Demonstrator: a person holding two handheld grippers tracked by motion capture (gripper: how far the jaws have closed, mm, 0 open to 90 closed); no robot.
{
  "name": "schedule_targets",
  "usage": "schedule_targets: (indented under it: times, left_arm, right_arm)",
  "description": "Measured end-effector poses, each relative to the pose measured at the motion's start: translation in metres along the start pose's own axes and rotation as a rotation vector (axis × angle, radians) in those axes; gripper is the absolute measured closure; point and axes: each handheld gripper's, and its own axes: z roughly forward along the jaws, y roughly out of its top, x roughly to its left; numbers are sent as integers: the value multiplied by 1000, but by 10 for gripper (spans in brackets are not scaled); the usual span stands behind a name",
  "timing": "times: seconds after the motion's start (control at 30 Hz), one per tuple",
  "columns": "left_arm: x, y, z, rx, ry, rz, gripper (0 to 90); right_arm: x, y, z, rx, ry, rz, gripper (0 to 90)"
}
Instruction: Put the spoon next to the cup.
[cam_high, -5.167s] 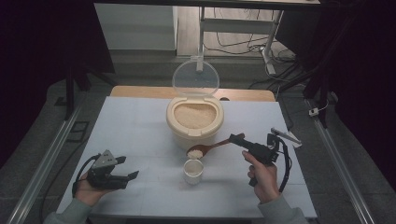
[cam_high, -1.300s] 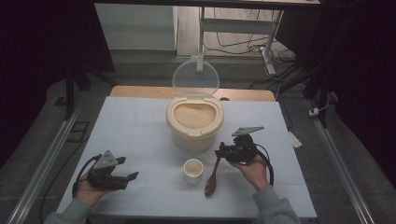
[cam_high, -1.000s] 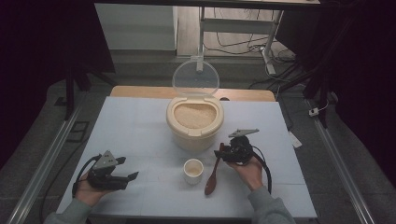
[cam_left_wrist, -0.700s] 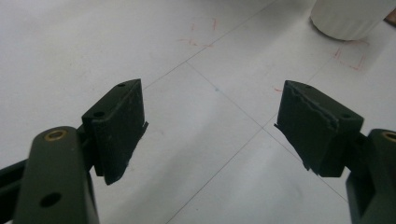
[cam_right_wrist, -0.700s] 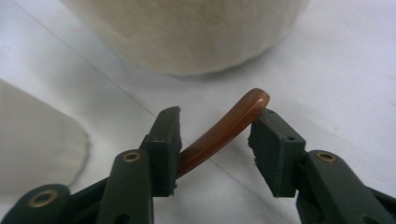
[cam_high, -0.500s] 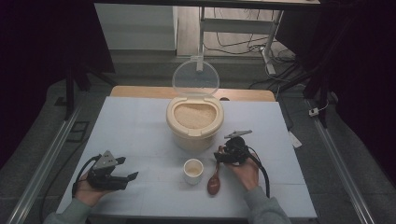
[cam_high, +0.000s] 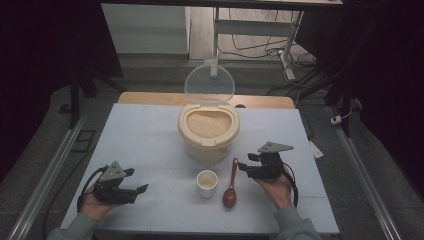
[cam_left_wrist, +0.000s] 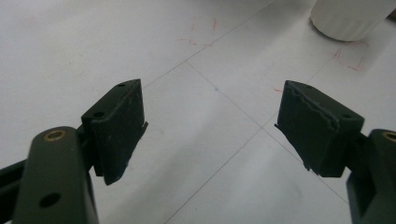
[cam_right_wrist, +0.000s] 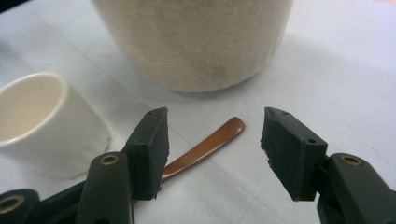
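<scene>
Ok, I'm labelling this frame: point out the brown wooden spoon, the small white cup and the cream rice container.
brown wooden spoon (cam_high: 229, 198), high view, on its bowl.
small white cup (cam_high: 207, 187), high view, on its side wall.
cream rice container (cam_high: 208, 147), high view, on its front wall.

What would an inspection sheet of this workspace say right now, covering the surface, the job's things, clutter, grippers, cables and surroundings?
Surface: white table with thin grid lines and faint red marks.
Job's things: brown wooden spoon lying flat, bowl toward the person, beside the small white cup; cream rice container behind them, filled, its clear lid standing open.
Clutter: nothing seen.
Grippers: left gripper open, nothing between its jaws, resting low over bare table; right gripper open, jaws just been opening, spoon handle lying on the table between them, not pressed.
Cables: black cable looping at the right wrist; loose cables on the floor behind.
Surroundings: dark curtains, metal rails along both sides.
</scene>
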Motion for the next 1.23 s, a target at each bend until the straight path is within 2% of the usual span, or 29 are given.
schedule_targets:
  times: [0.07,0.3,0.4,0.6,0.77,0.87,1.23]
  left_arm:
    - [0,0,0,-1,-1,-3,228]
    - [1,0,1,0,-7,-18,221]
    - [1,0,0,0,-8,-23,218]
    - [0,0,1,0,-13,-29,212]
    - [0,0,2,5,-16,-30,211]
    - [0,0,2,5,-17,-30,211]
    - [-1,0,2,7,-18,-21,212]
  right_arm:
    - [1,-3,-7,-21,20,-16,414]
    - [2,-14,-32,-59,39,-107,414]
    - [1,-22,-43,-73,44,-122,415]
    - [-4,-41,-63,-76,48,-124,415]
    - [-9,-53,-70,-65,40,-115,416]
    - [-11,-55,-72,-67,55,-110,416]
    - [-11,-55,-71,-62,45,-125,416]
